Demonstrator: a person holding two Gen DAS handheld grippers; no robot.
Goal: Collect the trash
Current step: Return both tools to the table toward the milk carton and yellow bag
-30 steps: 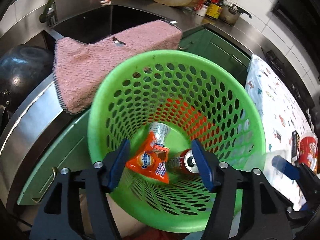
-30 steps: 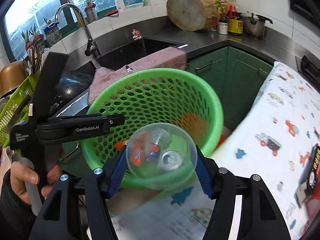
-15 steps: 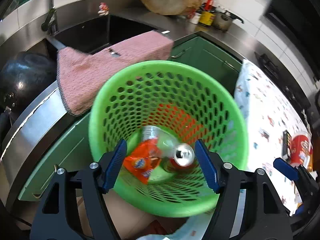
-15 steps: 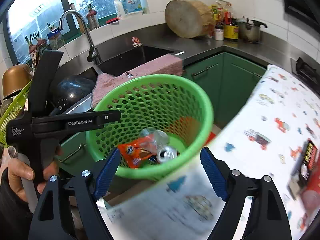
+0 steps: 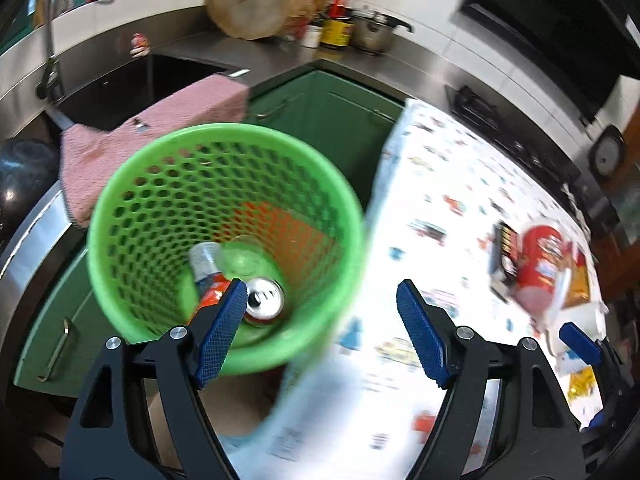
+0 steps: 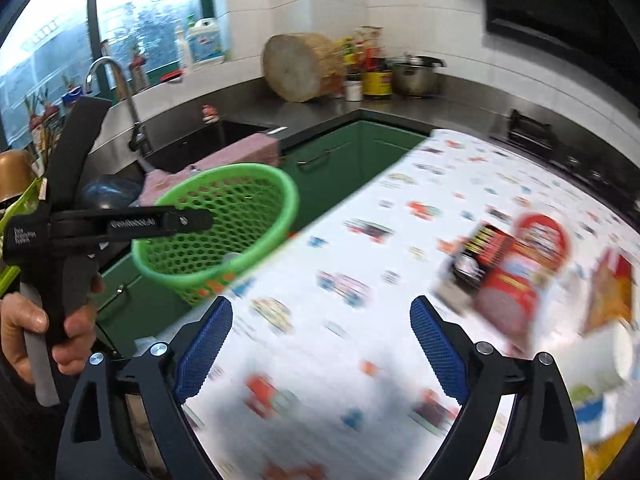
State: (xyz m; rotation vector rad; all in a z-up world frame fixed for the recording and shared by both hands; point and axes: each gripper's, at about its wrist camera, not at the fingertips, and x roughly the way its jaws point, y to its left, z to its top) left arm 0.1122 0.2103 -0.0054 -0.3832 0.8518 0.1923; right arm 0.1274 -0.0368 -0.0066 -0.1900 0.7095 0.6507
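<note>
One green basket [image 5: 224,152] at left-centre of the left wrist view, mouth toward the camera, holds one can [image 5: 264,300] end-on, one orange wrapper [image 5: 210,294] and one clear cup [image 5: 240,256], just behind the left gripper [image 5: 320,328]'s left finger. Left jaws have just been opening, spread, nothing between. Right gripper [image 6: 322,344] likewise spread and empty over the patterned cloth [image 6: 360,240]; one red tub [image 6: 524,268] lies blurred at its right.

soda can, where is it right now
In the left wrist view the soda can lies at the bottom of the green basket, lower left of centre, beside an orange wrapper and a clear cup.
</note>
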